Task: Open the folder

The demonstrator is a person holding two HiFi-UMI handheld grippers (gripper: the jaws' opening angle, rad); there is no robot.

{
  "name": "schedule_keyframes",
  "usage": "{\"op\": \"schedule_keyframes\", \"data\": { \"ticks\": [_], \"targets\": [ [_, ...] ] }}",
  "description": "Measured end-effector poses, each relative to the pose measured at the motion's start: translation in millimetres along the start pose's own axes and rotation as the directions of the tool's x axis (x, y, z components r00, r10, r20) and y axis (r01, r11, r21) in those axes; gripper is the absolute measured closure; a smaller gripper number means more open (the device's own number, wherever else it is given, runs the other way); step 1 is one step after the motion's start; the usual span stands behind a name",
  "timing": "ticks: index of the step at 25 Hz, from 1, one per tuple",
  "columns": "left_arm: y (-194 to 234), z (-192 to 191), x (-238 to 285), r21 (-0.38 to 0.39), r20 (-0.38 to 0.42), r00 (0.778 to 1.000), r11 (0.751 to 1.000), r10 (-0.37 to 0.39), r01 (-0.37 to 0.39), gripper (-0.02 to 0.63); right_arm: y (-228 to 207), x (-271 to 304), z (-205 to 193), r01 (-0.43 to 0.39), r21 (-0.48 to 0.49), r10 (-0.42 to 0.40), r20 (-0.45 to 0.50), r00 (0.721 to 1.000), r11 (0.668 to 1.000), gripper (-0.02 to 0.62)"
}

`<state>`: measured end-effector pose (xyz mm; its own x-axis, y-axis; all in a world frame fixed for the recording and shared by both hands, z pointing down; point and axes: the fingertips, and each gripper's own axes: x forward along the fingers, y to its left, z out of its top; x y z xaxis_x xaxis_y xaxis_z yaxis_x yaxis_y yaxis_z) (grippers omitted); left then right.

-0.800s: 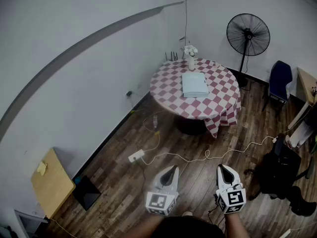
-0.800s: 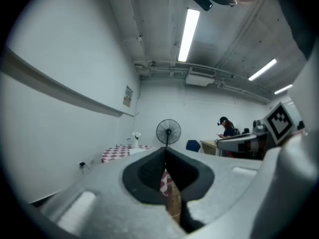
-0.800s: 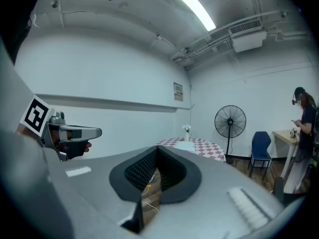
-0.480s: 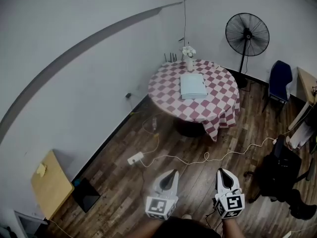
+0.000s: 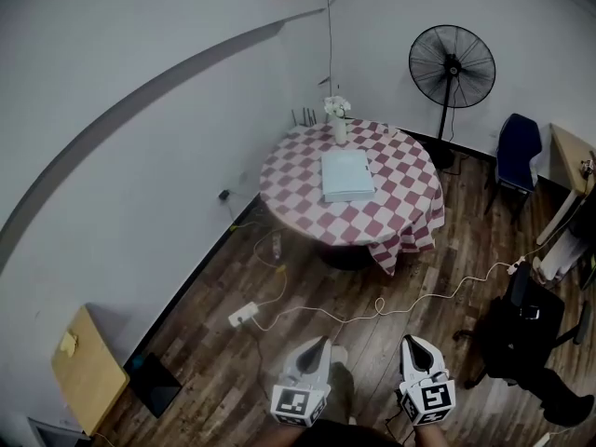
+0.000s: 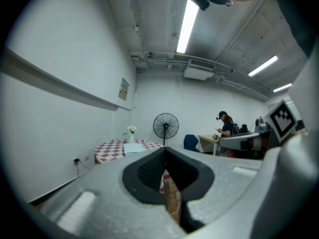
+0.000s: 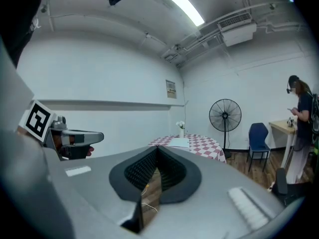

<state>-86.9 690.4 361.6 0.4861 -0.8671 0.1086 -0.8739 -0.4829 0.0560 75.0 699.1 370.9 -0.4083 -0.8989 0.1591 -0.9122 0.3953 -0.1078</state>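
A pale folder (image 5: 346, 175) lies flat and closed on a round table with a red-and-white checked cloth (image 5: 396, 214), far ahead of me. The same folder (image 6: 134, 147) shows small in the left gripper view, and the folder (image 7: 179, 143) again in the right gripper view. My left gripper (image 5: 321, 343) and right gripper (image 5: 413, 341) are held side by side low over the wooden floor, both shut and with nothing in them, well short of the table. In their own views the left gripper (image 6: 165, 150) and right gripper (image 7: 157, 149) have their jaws together.
A white vase of flowers (image 5: 337, 117) stands at the table's far edge. A standing fan (image 5: 452, 68) and a blue chair (image 5: 515, 153) are beyond it. White cables and a power strip (image 5: 243, 315) cross the floor. A black bag (image 5: 521, 333) sits right; a person (image 7: 301, 118) stands at a desk.
The view has swung so the table and fan slide left and slightly down in the head view. Both grippers sit a little lower in the frame, still shut.
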Motion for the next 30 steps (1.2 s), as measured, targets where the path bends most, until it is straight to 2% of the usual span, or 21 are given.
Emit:
{"op": "schedule_keyframes", "data": {
  "ticks": [3,6,8,10,13,17,22,25,30],
  "targets": [
    [14,-5,38,-0.014,-0.002,1.0,1.0,-0.019,0.019,0.604,-14,32,5,0.022,-0.054,-0.024,-0.029,0.999,0.998,0.594],
    [32,-7,80,-0.07,-0.02,0.999,0.997,-0.032,0.031,0.604,-29,66,1,0.013,-0.081,-0.017,-0.04,0.999,0.997,0.594],
    [44,-6,109,-0.084,-0.034,0.998,0.995,-0.048,0.045,0.604,-41,92,4,0.014,-0.064,-0.018,-0.051,0.999,0.998,0.594],
    [62,-2,140,-0.081,-0.047,0.997,0.995,-0.057,0.053,0.604,-54,124,16,0.029,-0.003,-0.029,-0.068,0.997,1.0,0.594],
    [90,11,183,-0.082,-0.049,0.996,0.994,-0.071,0.067,0.604,-76,171,26,0.037,0.063,-0.034,-0.043,0.998,0.997,0.594],
    [127,26,239,-0.078,-0.052,0.992,0.991,-0.113,0.109,0.604,-94,237,35,0.042,0.025,-0.04,-0.078,0.996,0.999,0.593],
    [163,47,295,-0.091,-0.038,0.988,0.985,-0.15,0.146,0.604,-107,300,60,0.04,0.033,-0.037,-0.072,0.997,0.999,0.594],
    [179,54,321,-0.084,-0.02,0.987,0.984,-0.159,0.157,0.604,-121,327,70,0.07,0.014,-0.068,-0.091,0.993,0.997,0.594],
    [200,48,361,-0.066,-0.06,0.983,0.984,-0.172,0.168,0.604,-144,358,73,0.098,0.032,-0.093,-0.111,0.989,0.995,0.594]
  ]
}}
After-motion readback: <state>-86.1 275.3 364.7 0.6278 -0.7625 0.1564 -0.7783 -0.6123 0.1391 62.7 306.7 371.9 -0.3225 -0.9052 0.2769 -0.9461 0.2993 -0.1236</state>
